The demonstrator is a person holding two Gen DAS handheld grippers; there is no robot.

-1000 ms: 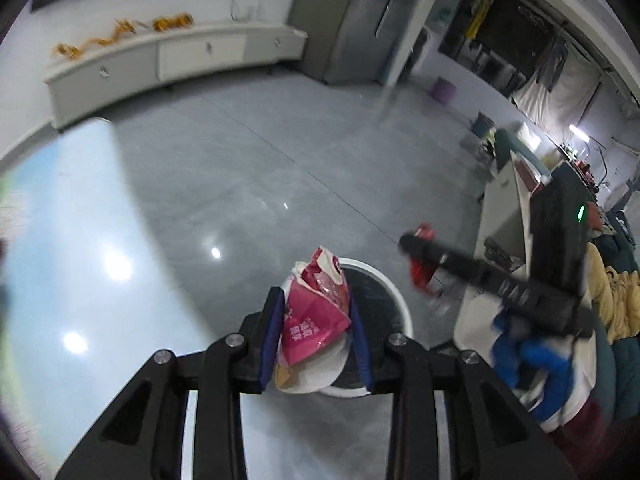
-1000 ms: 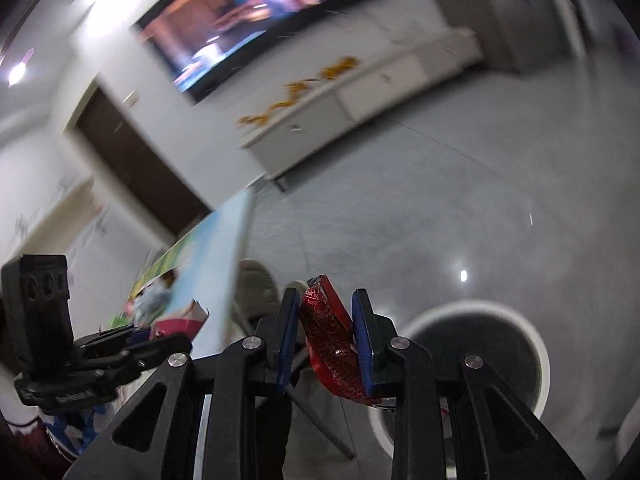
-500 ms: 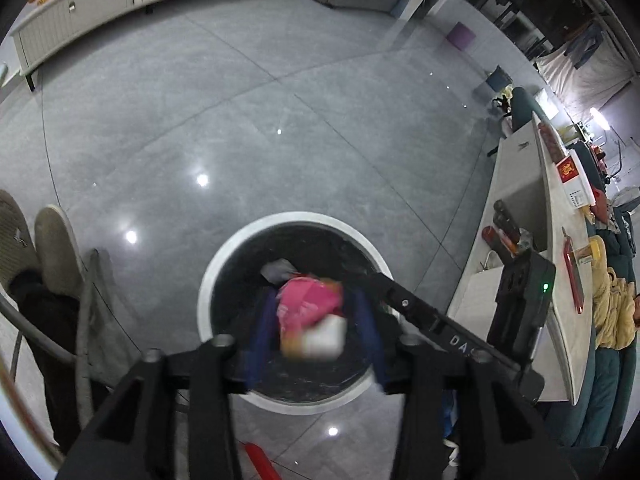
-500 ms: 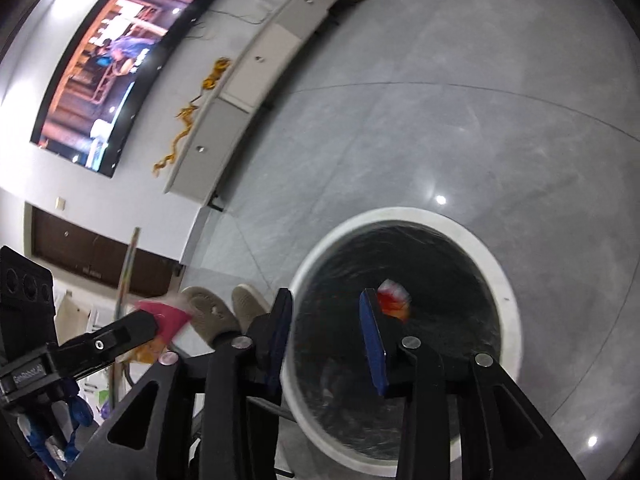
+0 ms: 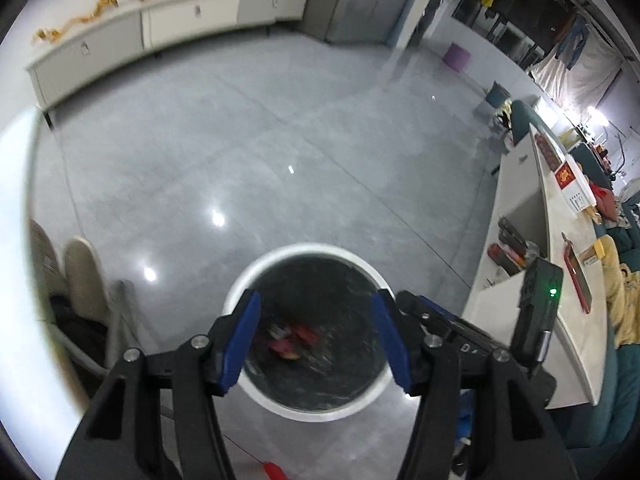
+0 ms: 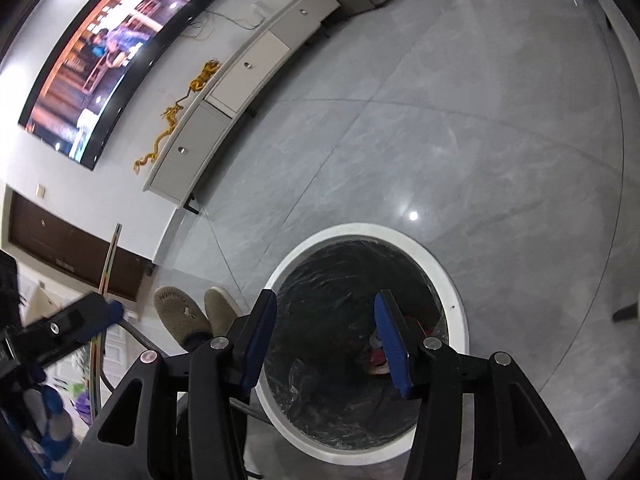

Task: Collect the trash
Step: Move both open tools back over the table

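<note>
A round white-rimmed trash bin [image 5: 256, 272] with a black liner stands on the grey floor, also in the right wrist view [image 6: 452, 276]. Pink and red wrappers [image 5: 290, 338] lie at its bottom, and show in the right wrist view [image 6: 378, 358] too. My left gripper [image 5: 316, 338] is open and empty above the bin. My right gripper [image 6: 326, 334] is open and empty above the bin as well. The right gripper's body [image 5: 476, 340] shows at the right of the left wrist view, and the left gripper's body [image 6: 68, 326] at the left of the right wrist view.
The person's beige shoes [image 6: 192, 314] stand just left of the bin. A white counter [image 5: 560, 280] with clutter runs along the right. A low white cabinet [image 6: 240, 80] and a wall TV [image 6: 108, 44] are at the far wall. A small red object [image 5: 274, 471] lies on the floor.
Both grippers opened over the bin and let go: the pink bag fell from the left, the red wrapper from the right. Both pieces now lie inside the bin.
</note>
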